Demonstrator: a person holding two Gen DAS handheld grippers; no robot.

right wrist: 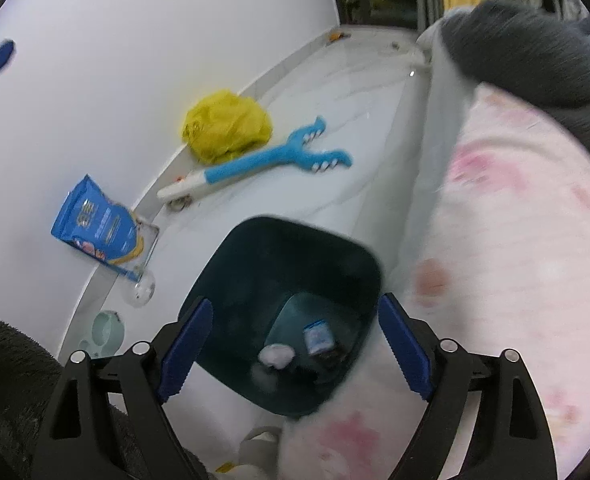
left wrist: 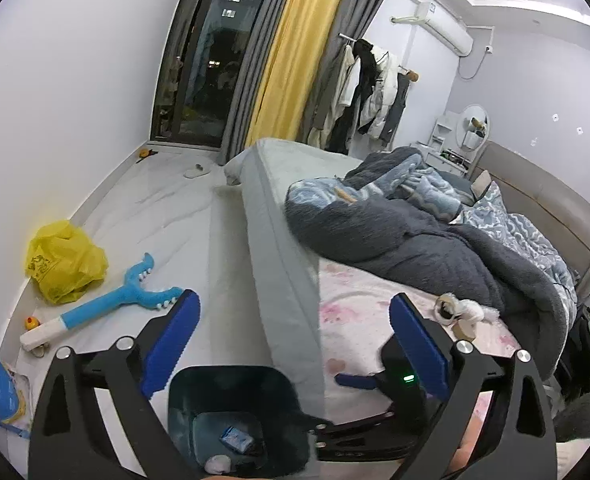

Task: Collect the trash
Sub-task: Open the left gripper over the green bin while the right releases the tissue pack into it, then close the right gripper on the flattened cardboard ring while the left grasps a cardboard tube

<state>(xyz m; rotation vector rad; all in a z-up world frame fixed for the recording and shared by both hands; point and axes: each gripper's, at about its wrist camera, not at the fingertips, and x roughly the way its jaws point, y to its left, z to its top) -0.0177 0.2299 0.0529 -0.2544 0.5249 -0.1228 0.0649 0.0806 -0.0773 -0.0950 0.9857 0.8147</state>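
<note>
A dark teal trash bin (right wrist: 327, 260) stands on the floor beside the bed; it also shows in the left wrist view (left wrist: 183, 408). Inside lie a white crumpled wad (right wrist: 275, 356) and a small blue packet (right wrist: 317, 336). My right gripper (right wrist: 295, 344) is open and empty, directly above the bin's mouth. My left gripper (left wrist: 295, 340) is open and empty, above the bin and the bed edge. A tape roll with white fluff (left wrist: 461, 314) lies on the pink sheet (left wrist: 359, 320). The right gripper's body (left wrist: 407, 384) shows in the left wrist view.
On the floor by the wall lie a yellow plastic bag (right wrist: 227, 126), a blue grabber toy (right wrist: 263, 164), a blue pouch (right wrist: 99, 224), a clear ball (right wrist: 143, 290) and a small rubber duck (left wrist: 32, 322). A grey duvet (left wrist: 435, 240) covers the bed.
</note>
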